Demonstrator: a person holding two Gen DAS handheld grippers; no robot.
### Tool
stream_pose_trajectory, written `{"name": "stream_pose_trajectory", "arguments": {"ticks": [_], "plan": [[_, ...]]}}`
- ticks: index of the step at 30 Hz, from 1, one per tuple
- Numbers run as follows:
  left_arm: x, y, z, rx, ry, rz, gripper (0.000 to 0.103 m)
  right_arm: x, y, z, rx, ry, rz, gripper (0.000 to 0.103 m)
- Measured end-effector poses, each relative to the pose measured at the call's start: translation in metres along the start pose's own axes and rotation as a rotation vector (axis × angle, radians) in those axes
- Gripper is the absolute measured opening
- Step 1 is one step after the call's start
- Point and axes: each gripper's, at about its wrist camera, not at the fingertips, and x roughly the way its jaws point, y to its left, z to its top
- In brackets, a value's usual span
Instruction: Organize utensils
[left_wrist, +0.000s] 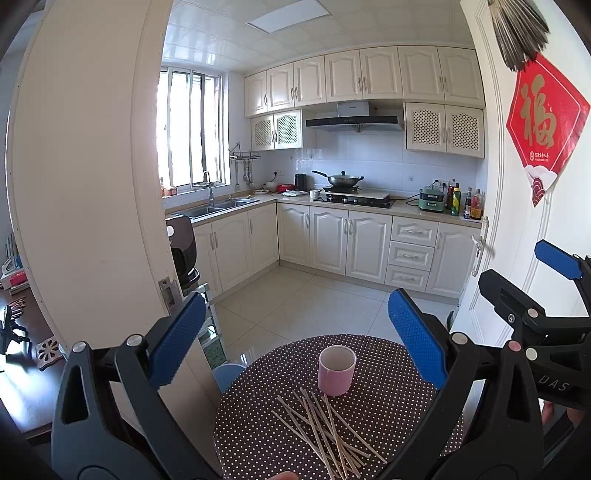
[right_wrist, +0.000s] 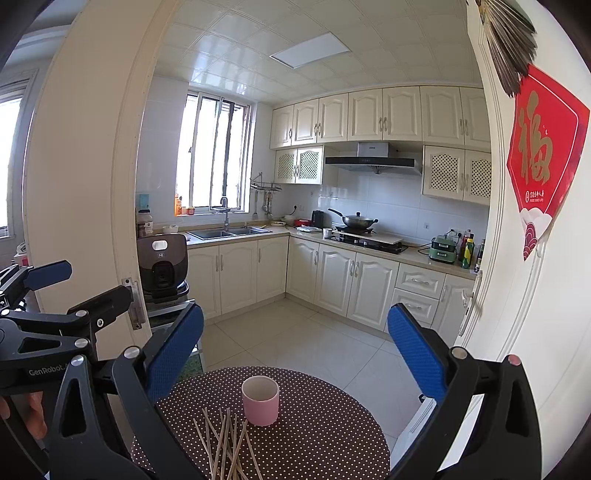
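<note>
While I stood at the kitchen door, this is how my things were.

Table: my small round table (left_wrist: 388, 373) with the dotted cloth sat low in front of me, just below both tongs.

Cup: the pink cup (left_wrist: 337, 370) stood up straight near the middle of the table, with nothing in it that I could see.

Sticks: the thin wooden sticks (left_wrist: 325, 432) lay flat in a messy, crossed pile on my side of the cup, and the far tips of some came close to its foot.

Which way they pointed: most of the sticks ran from me toward the cup, fanned out a little, so their long side went away from me and not across.

Left tongs: my left tongs (left_wrist: 295, 332) were wide and held nothing, and they hung up above the table, well apart from the sticks.

Right tongs: my right tongs (right_wrist: 295, 339) were wide too, with nothing in them, and just as high.

Which was nearer: in the left view the pile lay right between the fingers, but in the right view it lay off to the left, so I thought my left hand had the shorter way.

Next move: I thought I would have to tip the tongs down and pinch across one stick.
</note>
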Motion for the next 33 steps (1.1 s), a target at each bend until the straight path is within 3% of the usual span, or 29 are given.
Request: {"name": "stream_pose_trajectory", "arguments": {"ticks": [33], "plan": [[0.0046,-0.0080,0.0022,0.010,0.009,-0.004,0.097,-0.0008,-0.0022,0.0038,0.011,0.010,-0.009,0.096]]}}
